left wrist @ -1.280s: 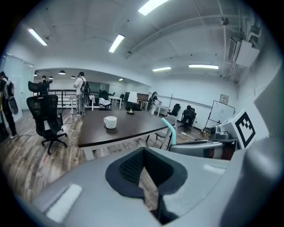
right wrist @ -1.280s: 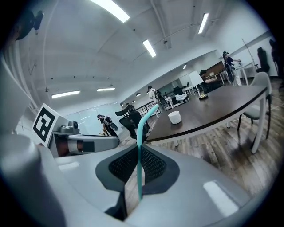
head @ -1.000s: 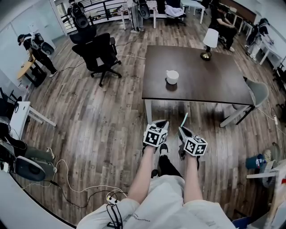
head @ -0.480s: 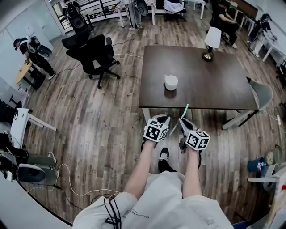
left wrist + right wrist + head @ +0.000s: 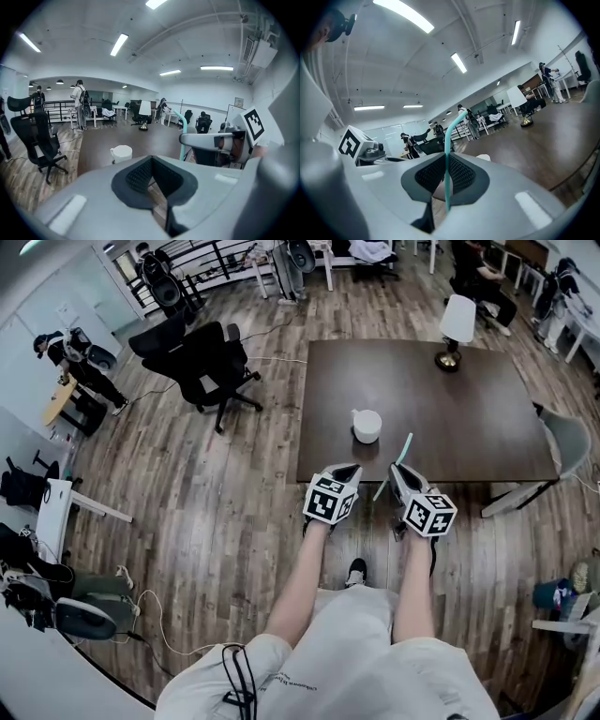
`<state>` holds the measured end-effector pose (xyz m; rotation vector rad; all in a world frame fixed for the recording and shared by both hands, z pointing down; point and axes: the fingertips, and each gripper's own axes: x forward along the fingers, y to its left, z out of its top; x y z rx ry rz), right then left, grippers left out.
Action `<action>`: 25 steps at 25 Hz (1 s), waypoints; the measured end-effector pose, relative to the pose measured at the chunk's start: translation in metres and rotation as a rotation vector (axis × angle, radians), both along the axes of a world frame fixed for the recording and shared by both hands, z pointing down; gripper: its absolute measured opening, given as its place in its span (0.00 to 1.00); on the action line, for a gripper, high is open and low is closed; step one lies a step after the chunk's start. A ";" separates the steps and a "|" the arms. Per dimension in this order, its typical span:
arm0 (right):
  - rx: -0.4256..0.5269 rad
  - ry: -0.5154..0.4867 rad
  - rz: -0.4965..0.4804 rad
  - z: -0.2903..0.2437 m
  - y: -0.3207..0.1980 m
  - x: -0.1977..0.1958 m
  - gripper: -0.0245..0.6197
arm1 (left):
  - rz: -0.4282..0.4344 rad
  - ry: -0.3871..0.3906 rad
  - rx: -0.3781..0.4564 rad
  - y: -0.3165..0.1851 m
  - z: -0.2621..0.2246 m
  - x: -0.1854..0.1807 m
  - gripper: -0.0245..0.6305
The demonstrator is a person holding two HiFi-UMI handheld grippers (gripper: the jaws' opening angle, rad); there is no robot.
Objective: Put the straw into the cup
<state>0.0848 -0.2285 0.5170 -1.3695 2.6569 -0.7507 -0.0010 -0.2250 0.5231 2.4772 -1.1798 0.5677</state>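
Observation:
A white cup (image 5: 367,425) stands on the dark brown table (image 5: 469,418), near its front edge. My right gripper (image 5: 397,471) is shut on a teal straw (image 5: 395,465), which slants up over the table's front edge, just right of the cup. In the right gripper view the straw (image 5: 448,150) rises between the pads and the cup (image 5: 483,157) peeks over the jaws. My left gripper (image 5: 346,470) hangs at the front edge below the cup, shut with nothing in it. The left gripper view shows the cup (image 5: 122,152) ahead, with the straw (image 5: 181,129) to its right.
A lamp (image 5: 457,326) with a white shade stands at the table's far side. A black office chair (image 5: 202,362) is left of the table and a grey chair (image 5: 564,442) at its right edge. People stand far off across the wooden floor.
The table and cup have come closer in the head view. Both grippers have moved forward to the table's front edge, and the straw's upper end now reaches over the tabletop.

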 end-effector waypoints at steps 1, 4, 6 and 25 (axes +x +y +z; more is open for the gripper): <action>-0.002 -0.002 -0.001 0.000 -0.008 0.001 0.11 | -0.008 -0.004 0.000 -0.007 -0.001 -0.003 0.04; -0.011 -0.013 -0.016 0.002 -0.030 -0.002 0.11 | -0.052 0.002 0.004 -0.028 -0.005 -0.014 0.04; -0.016 -0.027 -0.026 0.003 -0.045 -0.004 0.11 | -0.084 0.009 0.010 -0.042 -0.006 -0.019 0.04; -0.070 -0.062 0.084 0.029 -0.119 0.031 0.11 | -0.136 -0.028 -0.082 -0.086 0.033 -0.029 0.04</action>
